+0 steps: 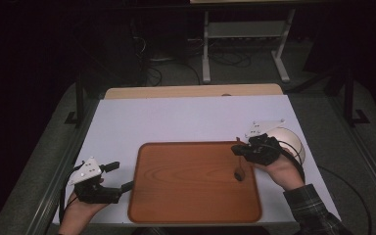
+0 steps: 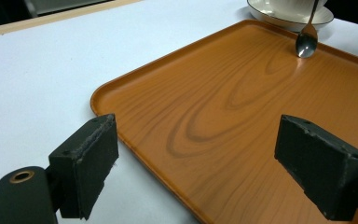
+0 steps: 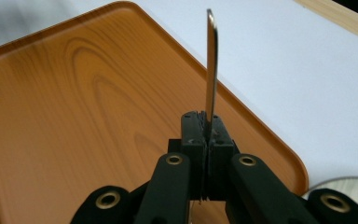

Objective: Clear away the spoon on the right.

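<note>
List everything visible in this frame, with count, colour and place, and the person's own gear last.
Tray: one, orange-brown wood grain, centre of the table.
Spoon: one, silver, bowl hanging low over the tray's right part, handle clamped.
Saucer: one, white, right of the tray, something white on it.
Table: one, white top.
Left tongs: black, jaws open, at the tray's left edge.
Right tongs: black, shut on the spoon.
Sleeve: plaid, right forearm.
</note>
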Available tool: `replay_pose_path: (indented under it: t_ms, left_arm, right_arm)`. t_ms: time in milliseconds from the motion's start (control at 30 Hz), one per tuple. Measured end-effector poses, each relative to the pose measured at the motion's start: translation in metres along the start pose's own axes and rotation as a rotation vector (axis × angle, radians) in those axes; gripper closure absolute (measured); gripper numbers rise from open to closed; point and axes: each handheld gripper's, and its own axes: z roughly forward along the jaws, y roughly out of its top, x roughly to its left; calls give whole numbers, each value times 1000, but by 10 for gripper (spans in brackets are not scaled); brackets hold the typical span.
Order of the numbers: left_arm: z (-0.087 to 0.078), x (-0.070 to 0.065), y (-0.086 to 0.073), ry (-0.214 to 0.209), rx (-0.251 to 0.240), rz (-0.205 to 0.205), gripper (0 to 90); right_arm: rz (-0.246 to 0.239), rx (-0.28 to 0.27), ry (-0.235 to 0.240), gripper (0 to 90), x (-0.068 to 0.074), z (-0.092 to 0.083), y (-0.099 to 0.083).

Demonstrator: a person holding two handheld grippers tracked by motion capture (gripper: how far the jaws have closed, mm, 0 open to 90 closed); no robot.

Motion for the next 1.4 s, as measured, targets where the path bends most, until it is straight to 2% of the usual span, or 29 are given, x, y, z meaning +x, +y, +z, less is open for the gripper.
replay_pose_path:
  t_ms: [767,1000,1400]
  left_arm:
    - [1,1,-1,-2,1,-2,131]
    - [1,0,-1,-2,0,-1,131]
    - [0,0,-2,3,6,-5,131]
  right_arm:
    - [-45,4,44,884,3,42,16]
    - [-66,36,66,883,7,62,20]
    - [-89,94,93,881,13,83,17]
